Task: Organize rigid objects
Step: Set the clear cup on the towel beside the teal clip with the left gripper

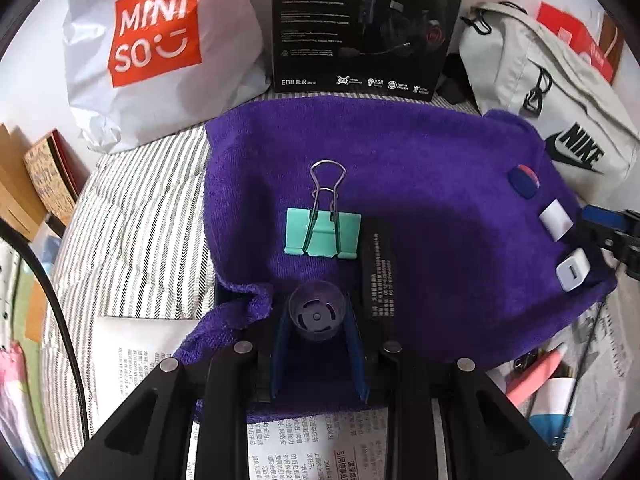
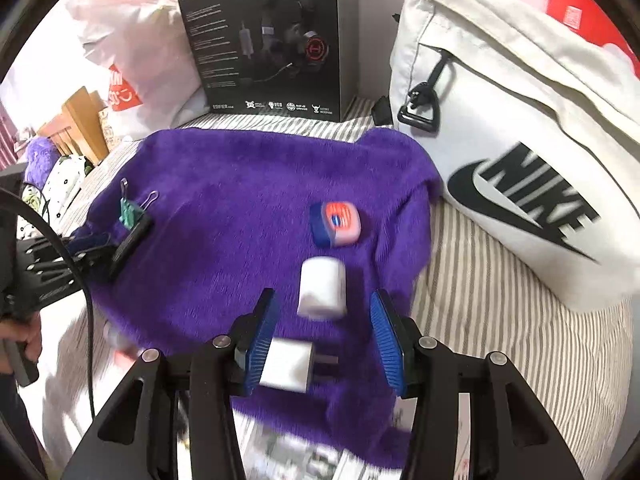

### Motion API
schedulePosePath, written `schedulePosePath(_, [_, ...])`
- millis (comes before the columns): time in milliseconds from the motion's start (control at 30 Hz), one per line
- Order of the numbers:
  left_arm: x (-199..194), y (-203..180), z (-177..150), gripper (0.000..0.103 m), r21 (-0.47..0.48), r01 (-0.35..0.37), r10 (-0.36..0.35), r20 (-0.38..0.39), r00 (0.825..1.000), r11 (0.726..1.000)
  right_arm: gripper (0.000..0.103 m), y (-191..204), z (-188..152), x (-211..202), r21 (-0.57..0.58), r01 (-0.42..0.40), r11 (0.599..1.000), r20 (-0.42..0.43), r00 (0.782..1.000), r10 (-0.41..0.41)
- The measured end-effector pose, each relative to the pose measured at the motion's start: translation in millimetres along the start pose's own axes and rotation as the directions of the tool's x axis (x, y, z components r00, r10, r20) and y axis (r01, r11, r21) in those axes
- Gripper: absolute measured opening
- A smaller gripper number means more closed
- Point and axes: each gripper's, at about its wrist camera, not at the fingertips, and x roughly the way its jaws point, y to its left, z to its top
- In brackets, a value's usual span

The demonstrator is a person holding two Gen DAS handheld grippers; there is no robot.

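Observation:
A purple towel lies on the striped bed. On it are a teal binder clip, a black flat pack, a blue-and-pink case, a white block and a white charger. My left gripper is shut on a small clear purple cup just short of the clip. My right gripper is open over the towel; the white charger lies by its left finger, the white block just ahead, the blue-and-pink case beyond.
A black Edifier box and a white Miniso bag stand behind the towel. A white Nike bag lies to the right. Printed papers and pens lie near the front edge.

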Motion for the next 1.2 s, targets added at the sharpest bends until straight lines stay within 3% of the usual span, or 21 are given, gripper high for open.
schedulePosePath(167, [0.4,0.4,-1.4,0.026,-0.002,0.002,-0.002,-0.004,1.000,1.000,0.048,-0.4,-18.6,-25.1,0.034,-0.018,0.999,0.040,0.999,0.017])
schedulePosePath(467, [-1.2,2.0,-0.1,0.036,-0.038,0.017,-0.018,-0.042,0.999,0.999,0.052,-2.6,-44.3,-61.2,0.058,-0.025,0.998,0.068,0.997,0.021])
schedulePosePath(533, [-6.9,2.0,-2.0,0.041,-0.061,0.028,-0.031,-0.040,0.999,0.998,0.052,-3.2,-51.8,-65.4,0.066,-0.033,0.997,0.066,0.997,0.029])
schedulePosePath(600, [-15.8,-1.4,-6.0,0.057,-0.059,0.025,-0.027,-0.029,0.999,0.998,0.052,-4.6,-59.8,-69.5,0.077,-0.035,0.996,0.067,0.997,0.030])
schedulePosePath(667, [-30.5,-9.4,-11.7,0.063,-0.035,0.033,-0.033,0.001,0.999,0.999,0.052,-4.8,-66.9,-72.8,0.091,-0.040,0.995,0.068,0.997,0.034])
schedulePosePath(800, [-54.8,-27.5,-24.0,0.063,0.027,0.003,-0.004,0.031,1.000,1.000,0.053,-4.5,-82.2,-80.5,0.122,-0.056,0.991,0.077,0.996,0.047])
schedulePosePath(933, [-72.5,-42.9,-40.3,0.064,0.033,0.031,-0.033,0.051,0.998,0.999,0.053,-0.8,-96.2,-88.0,0.136,-0.070,0.988,0.089,0.994,0.058])
schedulePosePath(1067, [-75.2,-57.1,-54.4,0.064,0.023,0.072,-0.073,0.054,0.996,0.997,0.053,4.0,-109.5,-95.0,0.143,-0.083,0.986,0.101,0.992,0.069])
schedulePosePath(1200, [-60.2,-67.2,-62.0,0.063,0.002,0.065,-0.065,0.034,0.997,0.998,0.053,10.7,-120.6,-97.0,0.130,-0.105,0.986,0.114,0.989,0.090])
